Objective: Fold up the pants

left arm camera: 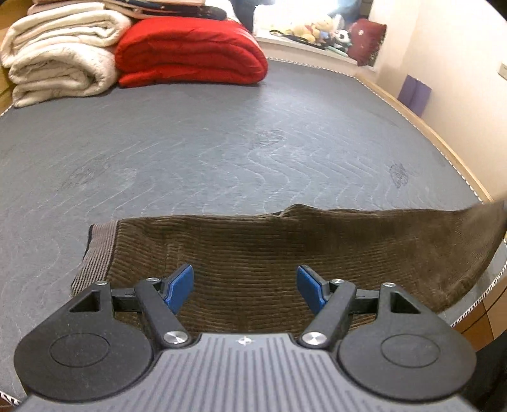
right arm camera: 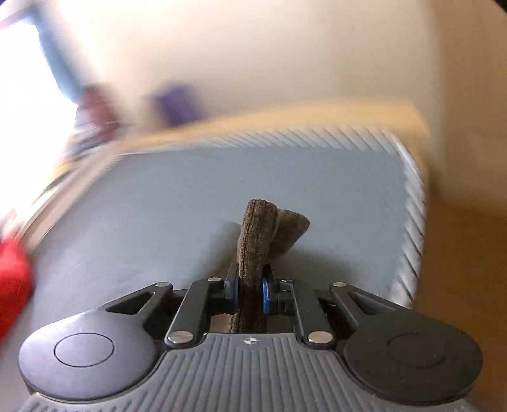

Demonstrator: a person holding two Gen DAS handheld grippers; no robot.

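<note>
Brown corduroy pants (left arm camera: 285, 247) lie across the near edge of a grey mattress (left arm camera: 221, 142), striped waistband (left arm camera: 98, 250) at the left. Their right end lifts off the bed toward the frame's right edge. My left gripper (left arm camera: 245, 285) is open and empty, its blue pads (left arm camera: 180, 285) hovering over the pants near the waistband. In the right wrist view my right gripper (right arm camera: 250, 288) is shut on a bunched end of the pants (right arm camera: 263, 234), held above the mattress (right arm camera: 158, 222). That view is motion-blurred.
Folded cream blankets (left arm camera: 60, 54) and a folded red quilt (left arm camera: 190, 50) sit at the mattress's far left. A window ledge with plush toys (left arm camera: 317, 28) lies beyond. A wooden bed frame (left arm camera: 443, 142) and wall run along the right.
</note>
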